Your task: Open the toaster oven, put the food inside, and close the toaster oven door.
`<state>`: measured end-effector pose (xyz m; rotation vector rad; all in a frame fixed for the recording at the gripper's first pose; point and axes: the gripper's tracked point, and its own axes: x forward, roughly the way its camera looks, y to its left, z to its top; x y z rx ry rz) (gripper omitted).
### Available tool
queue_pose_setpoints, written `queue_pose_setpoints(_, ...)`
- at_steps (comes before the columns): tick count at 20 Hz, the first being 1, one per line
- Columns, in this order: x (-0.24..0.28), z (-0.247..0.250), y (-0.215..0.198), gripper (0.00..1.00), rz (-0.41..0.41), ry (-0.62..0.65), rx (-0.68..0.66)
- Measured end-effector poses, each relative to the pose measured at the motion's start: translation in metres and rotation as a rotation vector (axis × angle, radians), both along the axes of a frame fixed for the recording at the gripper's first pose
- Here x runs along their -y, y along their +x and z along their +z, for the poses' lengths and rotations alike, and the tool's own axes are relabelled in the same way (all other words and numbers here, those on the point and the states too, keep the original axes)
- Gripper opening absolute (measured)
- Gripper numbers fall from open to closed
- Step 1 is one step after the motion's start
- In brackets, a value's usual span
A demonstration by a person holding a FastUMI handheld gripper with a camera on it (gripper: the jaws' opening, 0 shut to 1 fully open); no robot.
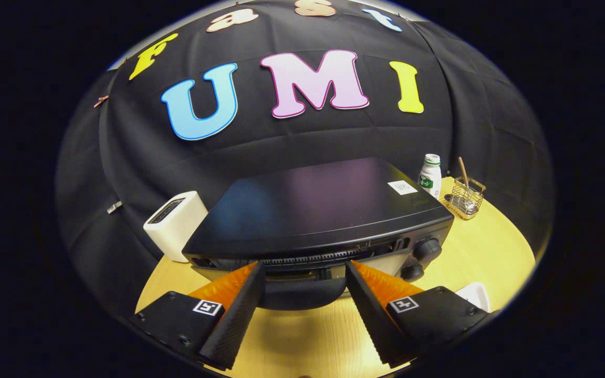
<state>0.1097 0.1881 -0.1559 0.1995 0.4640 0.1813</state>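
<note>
A yellow table (470, 252) is seen below the black wall. The oven (323, 215), at frame centre, is faced squarely; the gripper (305, 273) is held open astride its handle (302, 294), seemingly for pulling the door down.

Dim booth, soft purplish glare on toaster oven (323, 205), edges perhaps blurred.

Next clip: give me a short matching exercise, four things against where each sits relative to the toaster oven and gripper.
1. toaster oven handle
2. white toaster
3. white bottle
4. wire basket

A. left of the oven
B. right of the bottle
C. between the open gripper's fingers
D. at the oven's rear right corner

Pairs: 1-C, 2-A, 3-D, 4-B
</note>
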Motion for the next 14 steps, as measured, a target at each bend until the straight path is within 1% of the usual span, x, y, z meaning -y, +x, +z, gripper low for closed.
queue_pose_setpoints(3,0.004,-0.007,-0.023,0.99,-0.002,-0.009,-0.017)
queue_pose_setpoints(6,0.007,-0.016,-0.042,0.99,0.023,-0.016,-0.04)
queue_pose_setpoints(8,0.008,-0.028,-0.055,0.99,0.047,0.008,-0.064)
queue_pose_setpoints(9,0.009,-0.042,-0.066,0.98,0.06,0.028,-0.128)
queue_pose_setpoints(10,0.009,-0.053,-0.07,0.99,0.067,0.077,-0.169)
queue_pose_setpoints(12,0.011,-0.07,-0.083,1.0,0.059,0.136,-0.216)
queue_pose_setpoints(14,0.009,-0.073,-0.088,1.0,0.092,0.087,-0.209)
